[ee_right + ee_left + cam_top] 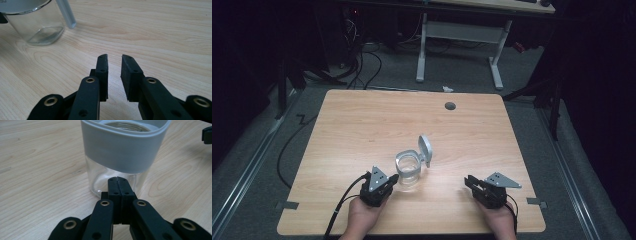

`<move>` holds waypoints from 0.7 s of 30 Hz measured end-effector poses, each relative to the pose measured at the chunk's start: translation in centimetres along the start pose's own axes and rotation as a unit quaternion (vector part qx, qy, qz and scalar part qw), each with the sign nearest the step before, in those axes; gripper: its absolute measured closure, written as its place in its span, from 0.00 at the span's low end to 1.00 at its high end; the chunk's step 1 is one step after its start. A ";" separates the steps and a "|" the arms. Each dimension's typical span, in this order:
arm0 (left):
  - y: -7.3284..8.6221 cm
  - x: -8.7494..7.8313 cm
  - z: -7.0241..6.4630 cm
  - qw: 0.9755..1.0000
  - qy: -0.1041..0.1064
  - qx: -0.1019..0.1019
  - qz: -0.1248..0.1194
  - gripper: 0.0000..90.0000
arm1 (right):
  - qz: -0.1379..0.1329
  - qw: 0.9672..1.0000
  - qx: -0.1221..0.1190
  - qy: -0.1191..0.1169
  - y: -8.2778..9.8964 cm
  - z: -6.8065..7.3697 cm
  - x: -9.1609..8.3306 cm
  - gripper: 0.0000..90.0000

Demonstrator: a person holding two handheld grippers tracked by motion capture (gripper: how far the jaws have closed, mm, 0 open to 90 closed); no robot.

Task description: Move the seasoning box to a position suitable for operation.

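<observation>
A clear glass jar (408, 170) with a grey collar stands near the middle of the wooden table (362, 125), its grey flip lid (425, 150) standing open on the right side. My left gripper (393, 181) is shut with nothing in it, its tips right at the jar's lower left wall. In the left gripper view the closed jaws (117, 180) sit just in front of the jar (120, 150). My right gripper (468, 181) rests to the jar's right, apart from it. In the right gripper view it (114, 58) is narrowly open over bare wood, with the jar (35, 25) and lid (66, 13) far off.
A grey cable hole (450, 106) sits at the table's far side. Beyond the table stands a white desk frame (457, 32), with cables on the floor (362, 65). Bare wood surrounds the jar on all sides.
</observation>
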State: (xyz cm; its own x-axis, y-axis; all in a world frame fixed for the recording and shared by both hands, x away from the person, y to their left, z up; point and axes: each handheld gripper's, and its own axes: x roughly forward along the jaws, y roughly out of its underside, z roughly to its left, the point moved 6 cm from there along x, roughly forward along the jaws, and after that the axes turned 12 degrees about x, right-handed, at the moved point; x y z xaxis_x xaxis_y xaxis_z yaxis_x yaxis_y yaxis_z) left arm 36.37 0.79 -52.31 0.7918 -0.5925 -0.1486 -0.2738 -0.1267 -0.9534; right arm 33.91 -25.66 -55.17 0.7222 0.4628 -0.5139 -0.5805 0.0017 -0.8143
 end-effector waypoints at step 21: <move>0.4 1.7 -4.3 0.999 0.046 0.013 0.011 1.00 | 0.000 1.000 -0.001 0.000 0.0 0.0 0.0 0.85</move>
State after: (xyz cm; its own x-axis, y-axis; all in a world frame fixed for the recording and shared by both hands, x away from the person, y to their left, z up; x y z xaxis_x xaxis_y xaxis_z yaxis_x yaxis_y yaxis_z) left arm 35.30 -3.68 -51.82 0.7321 -0.6655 -0.1453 -0.2753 -0.0940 -0.9567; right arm 33.88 -25.66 -55.19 0.7220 0.4633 -0.5139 -0.5796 -0.0008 -0.8149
